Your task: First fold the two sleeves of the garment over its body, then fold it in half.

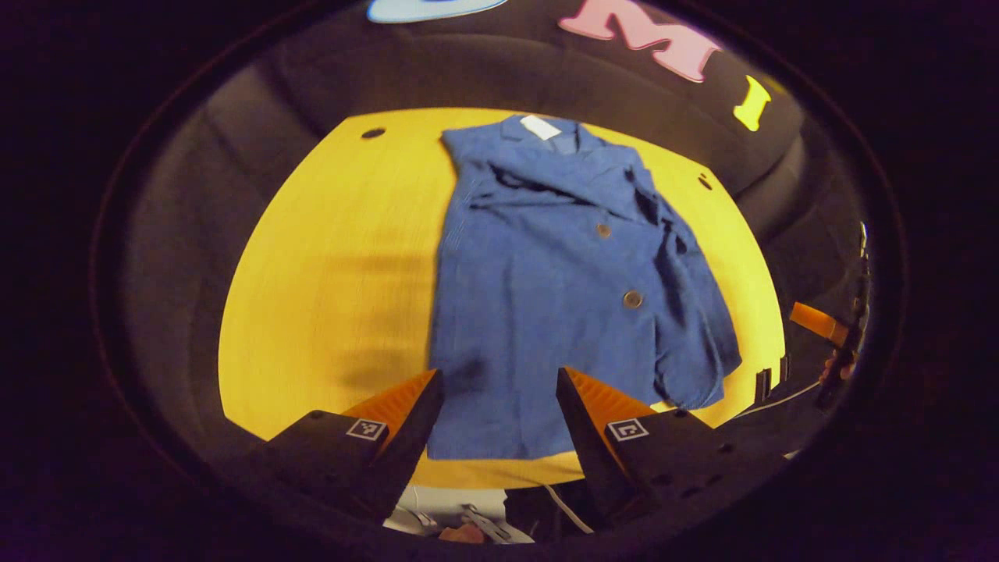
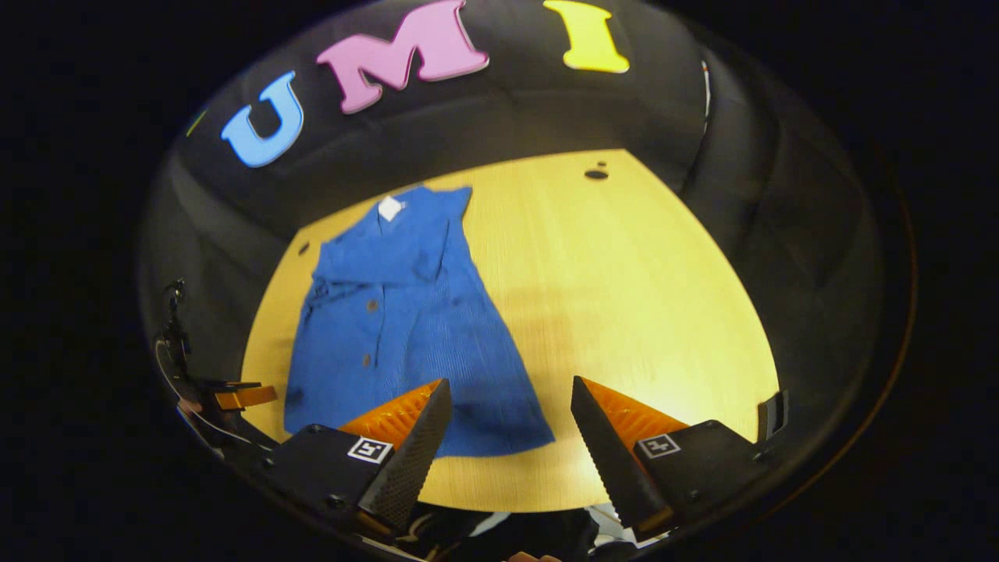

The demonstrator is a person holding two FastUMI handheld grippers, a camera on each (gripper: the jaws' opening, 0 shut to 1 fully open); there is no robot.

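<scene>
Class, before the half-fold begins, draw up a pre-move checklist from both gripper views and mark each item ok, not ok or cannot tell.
1. Both sleeves folded over the blue garment: ok.
2. Garment fully on the wooden table: ok.
3. Left gripper open, holding nothing: ok.
4. Right gripper open, holding nothing: ok.
5. Hem lying flat near the fingers: ok.
6. Cloth free of wrinkles: not ok, creased at the folded sleeves.

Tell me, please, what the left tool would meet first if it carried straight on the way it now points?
Most likely the blue shirt: its lower part lies directly ahead of the open left tool, flat on the yellow table. How far above the cloth the tool sits is unclear.
</scene>
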